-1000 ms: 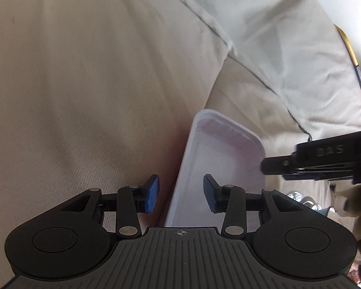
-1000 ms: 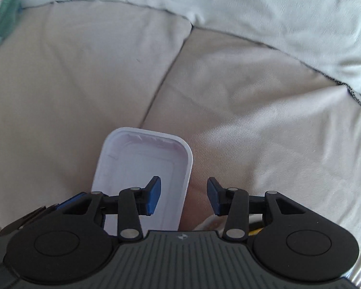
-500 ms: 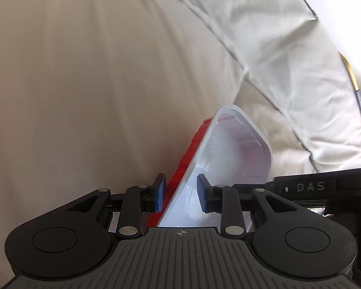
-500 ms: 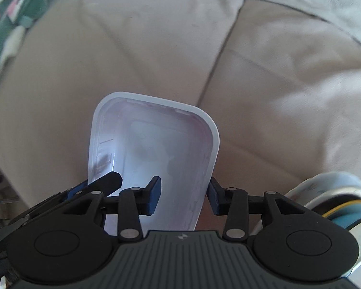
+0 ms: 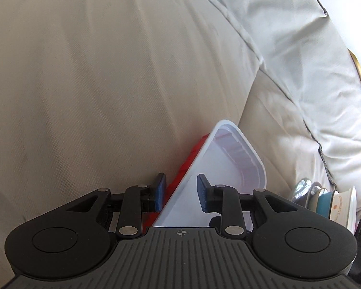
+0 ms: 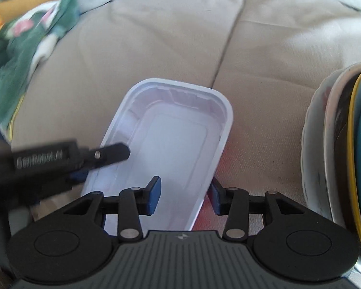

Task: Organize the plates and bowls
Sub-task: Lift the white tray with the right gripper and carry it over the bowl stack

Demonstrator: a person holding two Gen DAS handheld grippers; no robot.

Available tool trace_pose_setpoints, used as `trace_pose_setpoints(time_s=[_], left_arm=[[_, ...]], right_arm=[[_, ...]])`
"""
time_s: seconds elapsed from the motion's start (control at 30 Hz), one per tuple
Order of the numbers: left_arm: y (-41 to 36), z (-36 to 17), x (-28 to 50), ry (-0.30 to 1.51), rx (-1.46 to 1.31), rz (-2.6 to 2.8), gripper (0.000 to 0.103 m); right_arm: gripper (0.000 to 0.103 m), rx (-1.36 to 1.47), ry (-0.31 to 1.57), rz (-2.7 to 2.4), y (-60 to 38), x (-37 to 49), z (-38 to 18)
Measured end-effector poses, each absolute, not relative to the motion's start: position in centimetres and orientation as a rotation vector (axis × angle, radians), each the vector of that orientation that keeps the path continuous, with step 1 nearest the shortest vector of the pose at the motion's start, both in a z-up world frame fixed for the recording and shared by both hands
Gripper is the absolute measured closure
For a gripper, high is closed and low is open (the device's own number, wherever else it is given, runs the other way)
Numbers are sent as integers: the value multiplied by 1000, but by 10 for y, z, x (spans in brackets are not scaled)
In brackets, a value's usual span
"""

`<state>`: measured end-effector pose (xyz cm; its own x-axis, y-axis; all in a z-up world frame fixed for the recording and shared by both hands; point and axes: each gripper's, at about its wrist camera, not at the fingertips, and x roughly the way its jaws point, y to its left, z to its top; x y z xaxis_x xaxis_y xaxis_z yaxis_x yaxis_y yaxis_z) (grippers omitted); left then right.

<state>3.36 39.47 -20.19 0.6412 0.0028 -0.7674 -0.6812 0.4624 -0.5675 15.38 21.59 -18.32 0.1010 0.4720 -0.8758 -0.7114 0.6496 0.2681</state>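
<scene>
While the white tray [image 6: 170, 144] sits tilted over the beige sofa cushion [image 6: 137, 55], we see our left claw [image 5: 181, 193] straddling its left wall, pads not quite pressed on it, and our right claw [image 6: 185, 198] parted across its right rim. It looks light, thin and flexible, so gripping the rims suits. Only the left view shows its red underside; only the right shows the stacked plates [image 6: 337, 144] close by.
</scene>
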Motion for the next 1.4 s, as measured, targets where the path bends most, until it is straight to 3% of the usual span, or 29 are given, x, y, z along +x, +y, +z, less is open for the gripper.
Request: trace_pose_setpoints(time_s=[0.23, 0.37, 0.53, 0.67, 0.9, 1.13, 1.4], left_arm=[[372, -189, 24, 863, -909, 510, 72], [370, -194, 17, 879, -930, 514, 80], [362, -191, 18, 883, -878, 507, 79], [359, -193, 27, 896, -849, 492, 76], [358, -188, 32, 901, -826, 501, 76], [351, -126, 22, 831, -741, 546, 76], [304, 16, 34, 606, -656, 422, 76]], right_arm=[[61, -206, 1162, 936, 202, 142, -183], [62, -176, 1150, 940, 191, 138, -183], [62, -185, 1070, 999, 172, 127, -174], [62, -148, 1143, 962, 172, 133, -189], [70, -196, 1103, 974, 196, 134, -190], [71, -117, 1059, 1059, 194, 138, -148], [70, 141, 890, 1142, 125, 178, -22]])
